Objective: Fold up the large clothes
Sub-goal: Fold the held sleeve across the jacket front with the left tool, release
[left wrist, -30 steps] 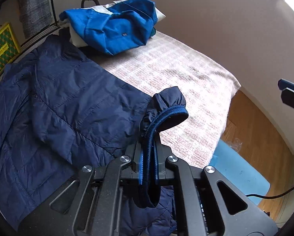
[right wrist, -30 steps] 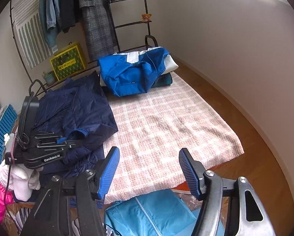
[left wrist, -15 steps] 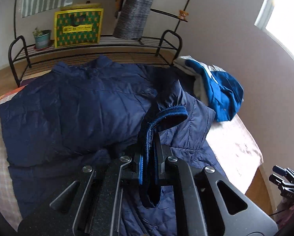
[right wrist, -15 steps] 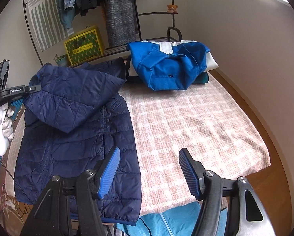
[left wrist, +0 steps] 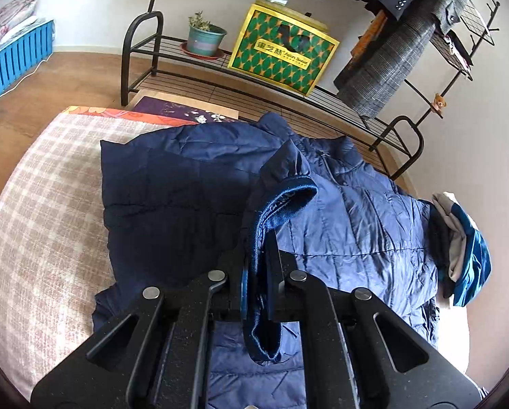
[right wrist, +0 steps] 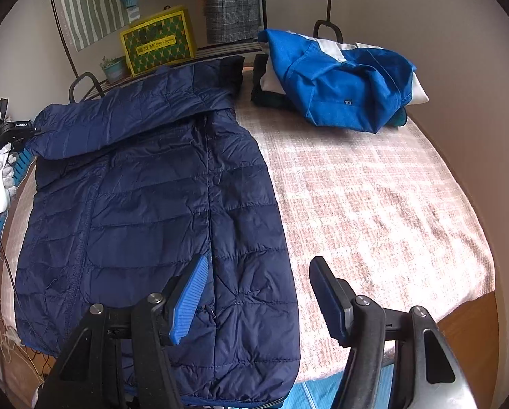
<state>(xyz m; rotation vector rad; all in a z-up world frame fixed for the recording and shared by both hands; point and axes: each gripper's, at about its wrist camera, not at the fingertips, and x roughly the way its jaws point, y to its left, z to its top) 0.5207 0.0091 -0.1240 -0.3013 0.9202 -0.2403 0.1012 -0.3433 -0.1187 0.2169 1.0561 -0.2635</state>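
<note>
My left gripper [left wrist: 259, 272] pinches the sleeve cuff [left wrist: 281, 201] mid-frame, carrying it across the navy jacket [right wrist: 159, 211], probably to fold. Right gripper [right wrist: 257, 296] hangs spread, empty, lower centre above hem.
</note>
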